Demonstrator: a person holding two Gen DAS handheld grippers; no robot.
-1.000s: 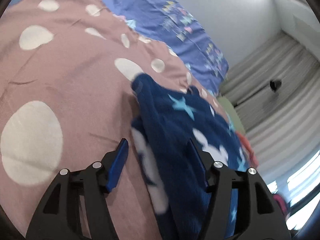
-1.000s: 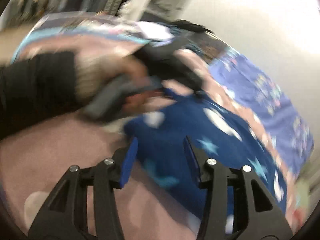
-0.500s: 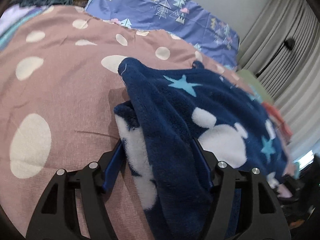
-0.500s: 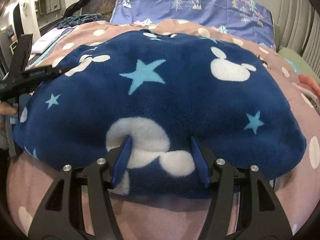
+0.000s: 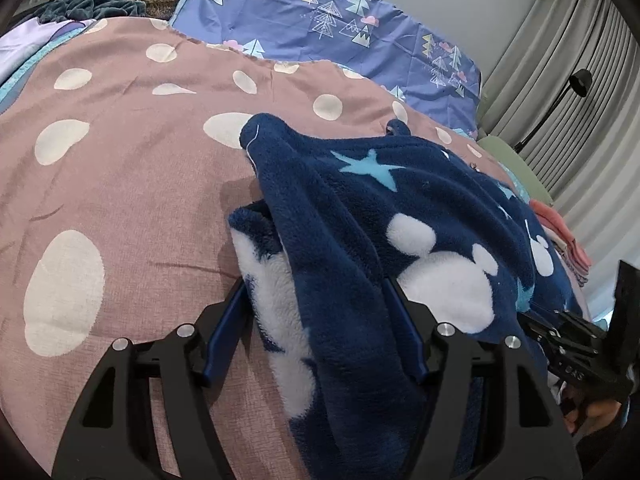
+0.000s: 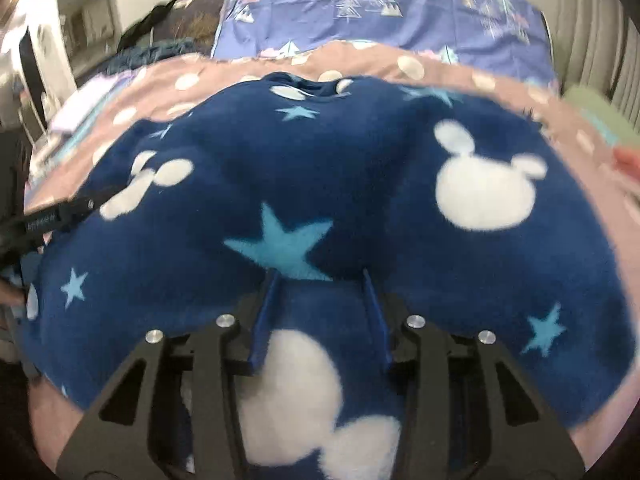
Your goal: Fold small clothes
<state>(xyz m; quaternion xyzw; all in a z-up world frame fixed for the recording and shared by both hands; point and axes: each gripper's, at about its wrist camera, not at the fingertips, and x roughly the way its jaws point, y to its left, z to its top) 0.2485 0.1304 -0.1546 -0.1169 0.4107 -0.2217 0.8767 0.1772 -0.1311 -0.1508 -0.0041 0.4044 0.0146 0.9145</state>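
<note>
Fleece garment [image 6: 304,184] crosswise (collar far)

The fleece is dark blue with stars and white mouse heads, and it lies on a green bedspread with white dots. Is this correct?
One detail is wrong: the bedspread is dusty pink with white dots, not green. The left wrist view shows it clearly. The rest holds: the fleece is dark blue with light blue stars and white mouse heads, and it lies on that bedspread.
</note>
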